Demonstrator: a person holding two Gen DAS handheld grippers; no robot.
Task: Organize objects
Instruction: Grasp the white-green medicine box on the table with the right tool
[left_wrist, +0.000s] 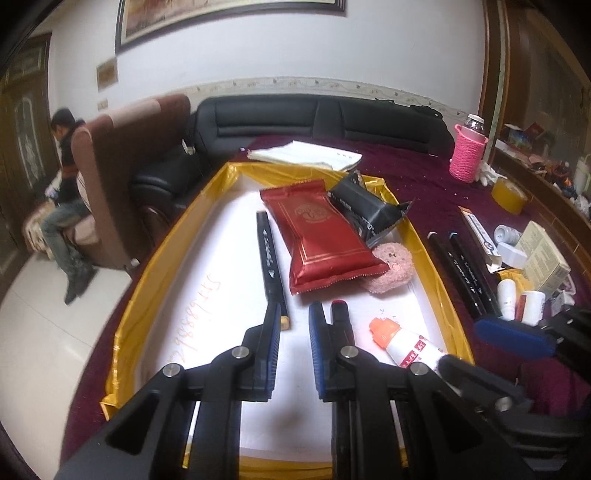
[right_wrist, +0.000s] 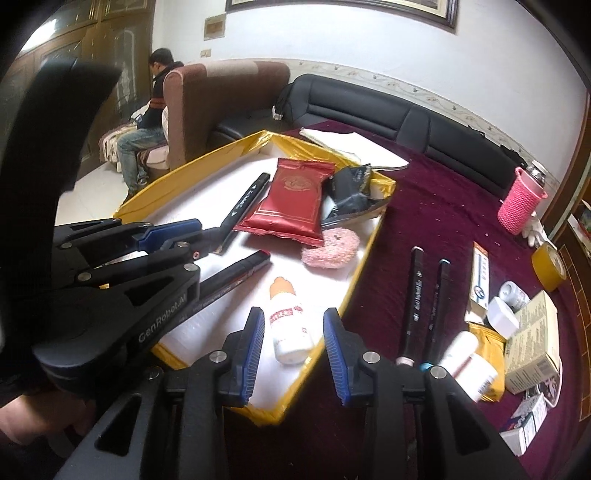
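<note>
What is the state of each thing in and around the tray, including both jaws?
Left gripper: jaws shut, empty.
Right gripper: jaws open, empty.
White bottle: capped, lying down.
Red packet: sealed, lying flat.
Black packet: one end open.
Pink-sleeved bottle: upright, capped.

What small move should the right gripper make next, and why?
Probably swing right toward the two black markers on the maroon cloth: the right gripper is open, and the white bottle already lies in the gold-rimmed tray.
</note>
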